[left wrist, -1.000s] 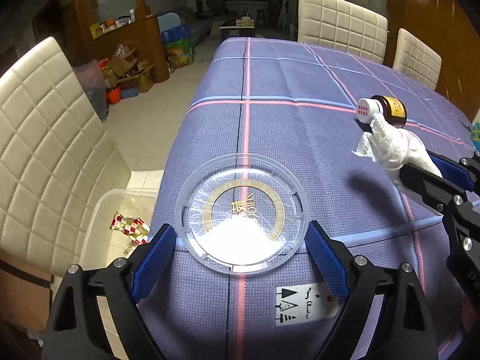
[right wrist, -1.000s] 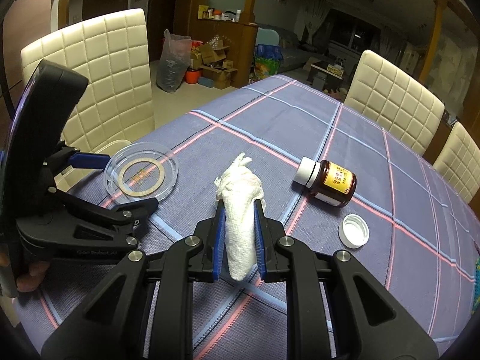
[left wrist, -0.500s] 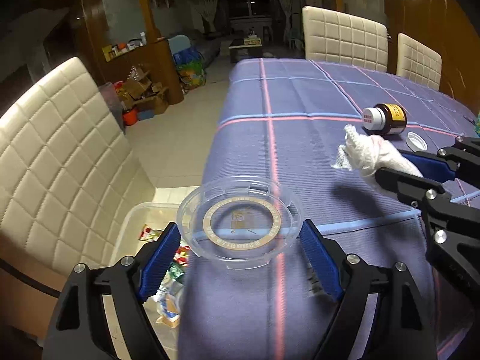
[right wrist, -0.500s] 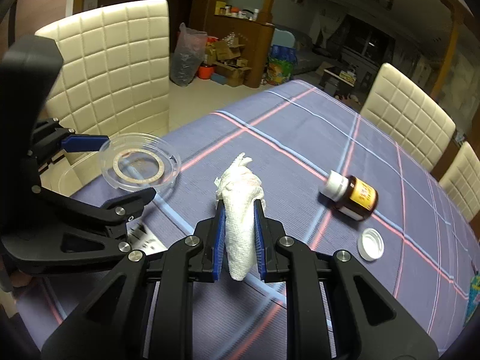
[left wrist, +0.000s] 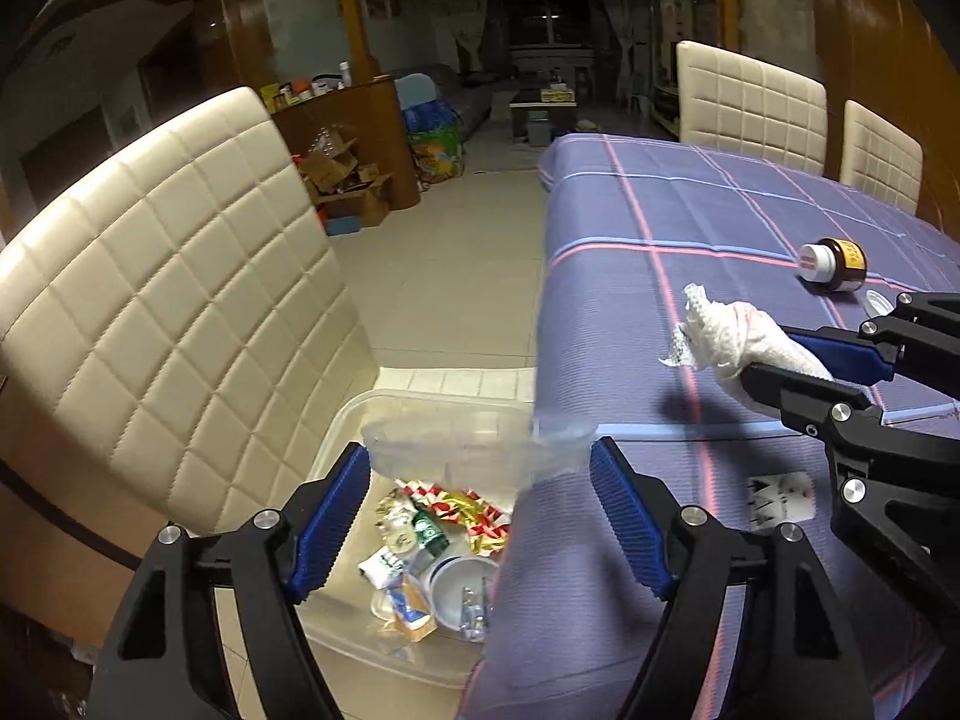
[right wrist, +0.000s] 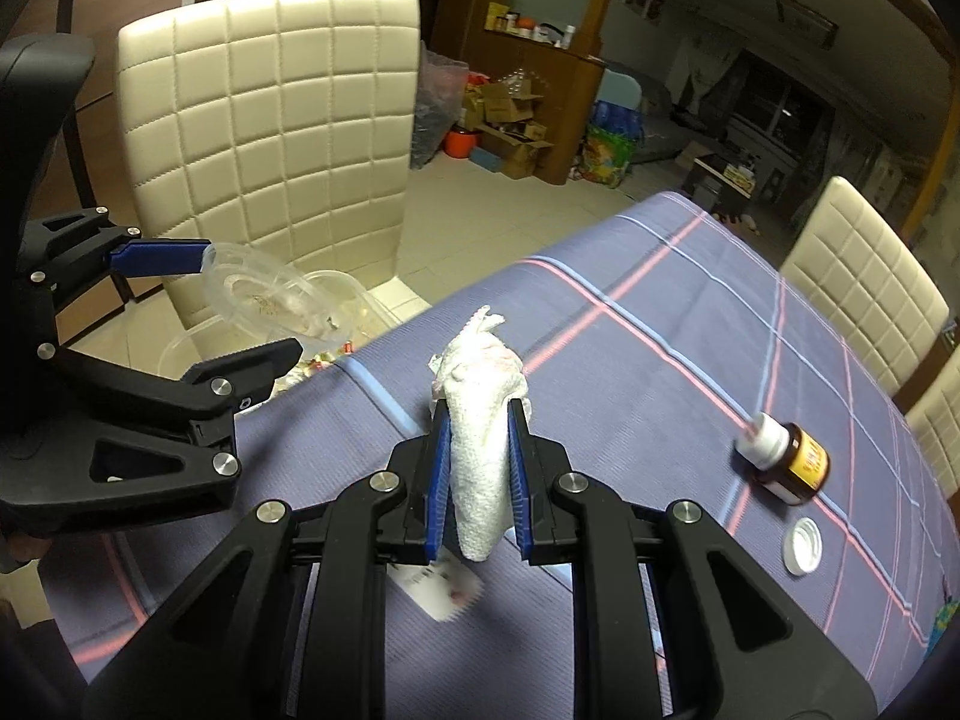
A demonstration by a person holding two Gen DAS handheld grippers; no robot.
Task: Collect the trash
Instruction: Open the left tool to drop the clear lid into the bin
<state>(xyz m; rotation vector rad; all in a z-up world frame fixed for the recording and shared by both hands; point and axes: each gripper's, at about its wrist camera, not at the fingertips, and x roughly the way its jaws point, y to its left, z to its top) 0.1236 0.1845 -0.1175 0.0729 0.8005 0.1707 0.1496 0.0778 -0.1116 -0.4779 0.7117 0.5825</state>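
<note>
My left gripper (left wrist: 480, 480), jaws just narrowed, carries the clear plastic lid (left wrist: 474, 444) above the trash bin (left wrist: 354, 420); next I'd release it, then bring over the crumpled tissue (right wrist: 480, 420) clamped in my right gripper (right wrist: 478, 468).

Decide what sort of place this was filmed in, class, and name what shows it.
Most likely a home's dining area, open to a living room. A long table under a checked purple tablecloth stands among cream quilted dining chairs; cardboard boxes sit by a wooden counter, with a dim sitting area beyond.
</note>
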